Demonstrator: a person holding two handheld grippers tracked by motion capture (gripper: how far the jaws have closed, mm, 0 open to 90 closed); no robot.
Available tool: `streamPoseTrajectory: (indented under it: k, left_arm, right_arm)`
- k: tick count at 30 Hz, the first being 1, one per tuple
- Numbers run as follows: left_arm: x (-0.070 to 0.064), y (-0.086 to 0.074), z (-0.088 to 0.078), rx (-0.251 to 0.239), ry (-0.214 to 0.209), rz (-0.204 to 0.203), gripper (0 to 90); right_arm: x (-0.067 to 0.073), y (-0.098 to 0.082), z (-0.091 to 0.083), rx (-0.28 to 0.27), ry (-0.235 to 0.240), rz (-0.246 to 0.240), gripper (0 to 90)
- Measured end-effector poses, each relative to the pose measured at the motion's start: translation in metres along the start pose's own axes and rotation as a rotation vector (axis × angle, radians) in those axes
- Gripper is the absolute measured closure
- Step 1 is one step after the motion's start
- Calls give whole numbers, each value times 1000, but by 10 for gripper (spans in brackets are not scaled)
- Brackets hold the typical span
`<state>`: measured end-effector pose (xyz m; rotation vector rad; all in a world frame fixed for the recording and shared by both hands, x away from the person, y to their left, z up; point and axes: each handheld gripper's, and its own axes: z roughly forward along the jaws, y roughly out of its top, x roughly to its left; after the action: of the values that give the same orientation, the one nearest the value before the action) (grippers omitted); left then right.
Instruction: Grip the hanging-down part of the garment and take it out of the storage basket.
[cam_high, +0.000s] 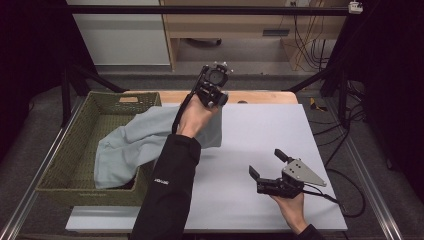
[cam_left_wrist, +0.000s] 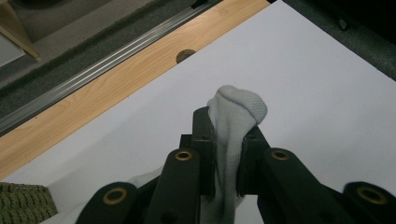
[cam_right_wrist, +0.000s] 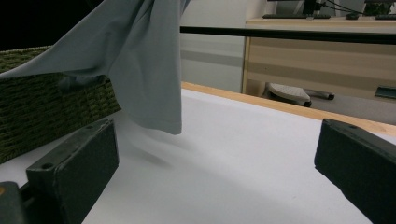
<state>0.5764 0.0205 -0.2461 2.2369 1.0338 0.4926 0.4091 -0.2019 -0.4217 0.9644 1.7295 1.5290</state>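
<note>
Left tongs (cam_high: 214, 89): raised over the far middle of the tabletop (cam_high: 270, 135), clamped tight on a bunched fold of the pale grey-blue garment (cam_high: 145, 142); in the left gripper view the fold (cam_left_wrist: 233, 121) stood pinched between the two black jaws and poked out past their tips.
Right tongs (cam_high: 267, 162): low over the near right part of the tabletop, jaws spread wide with nothing between them.
Garment, place: it hung from the left tongs and trailed down leftward, its lower part draped over the rim of the woven basket (cam_high: 70, 165) and into it.
Key relation: the garment lay to the left and farther off from the right tongs, well apart; its long axis ran on a slant from the lifted corner down to the basket. In the right gripper view a free hem (cam_right_wrist: 156, 93) hung just above the tabletop, ahead and left of the open jaws, so I judged that edge the likely spot for a second grip.
Nearer hand: the left already held it; the right was the free one.
Materials: soft, limp knit cloth with a fine ribbed look at the pinch; the basket olive green, coarse weave, rectangular, with a handle slot; the tabletop a smooth matt pale sheet with a wooden edge at the far side.
</note>
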Motion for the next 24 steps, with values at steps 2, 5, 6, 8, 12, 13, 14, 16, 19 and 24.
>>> streamPoseTrajectory:
  k: [2, 5, 6, 8, 12, 13, 14, 16, 19, 24]
  left_arm:
    - [0, 0, 0, 2, -1, 4, 802]
    - [1, 0, 0, -1, -5, -2, 803]
    - [1, 0, 0, -1, -5, -2, 803]
    - [1, 1, -1, -2, -5, -2, 803]
    - [2, 1, -3, -2, -2, -2, 803]
    - [2, 2, -5, -4, -2, -3, 803]
    - [2, 2, -6, -4, 0, -1, 803]
    - [2, 2, -8, -2, 0, 0, 802]
    - [3, 2, -11, -1, 0, 7, 803]
    - [4, 2, -13, -2, -2, 3, 803]
  right_arm:
    - [0, 0, 0, -2, 0, -2, 3]
    - [-1, 0, 0, -2, 3, -10, 3]
    - [-1, 0, 0, -2, 3, -10, 3]
    - [0, 1, 0, 3, 7, 4, 3]
    - [-2, 5, 0, -8, 18, 34, 3]
    - [-2, 5, 0, -8, 18, 34, 3]
    - [-3, 6, 0, -10, 22, 21, 3]
    - [-2, 7, 2, -6, 24, 30, 3]
    - [1, 12, 8, -17, 40, 30, 3]
    - [7, 19, 18, -31, 74, 32, 3]
